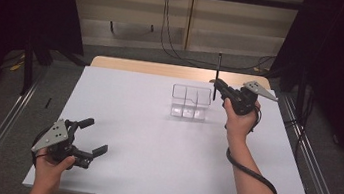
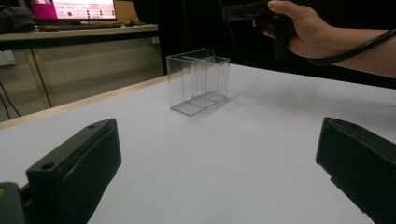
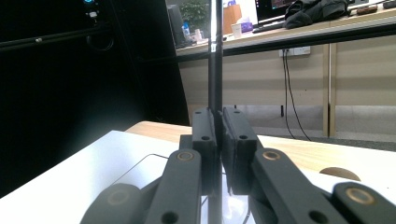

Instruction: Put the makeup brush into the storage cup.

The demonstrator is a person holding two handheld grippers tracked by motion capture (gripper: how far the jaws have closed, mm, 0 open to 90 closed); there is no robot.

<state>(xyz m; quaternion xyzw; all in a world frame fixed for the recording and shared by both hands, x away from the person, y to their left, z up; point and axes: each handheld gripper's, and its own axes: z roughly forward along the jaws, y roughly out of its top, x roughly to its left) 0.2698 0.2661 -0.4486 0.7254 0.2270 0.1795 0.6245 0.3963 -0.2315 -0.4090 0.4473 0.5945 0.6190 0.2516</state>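
Your white table (image 1: 152,155) sits in a dim room with dark curtains at both sides, cables trailing down the far wall, and a lit monitor (image 2: 81,8) on a desk behind. The thin black rod (image 3: 215,60) stands upright in your right gripper (image 1: 221,88), whose jaws are pressed together on it low down its length; most of it rises above the jaws. It hangs just beside the right end of the clear plastic organiser (image 1: 190,101), above the table's far half. I judge the rod light, stiff and smooth, so it may slip or pivot in the pads; keep your hold firm and the rod plumb. The organiser looks light and thin-walled, with open compartments on top, and a nudge could well slide it across the smooth tabletop. Your left gripper (image 1: 95,139) rests at the near left corner, jaws wide apart with nothing between them, well away from the organiser.
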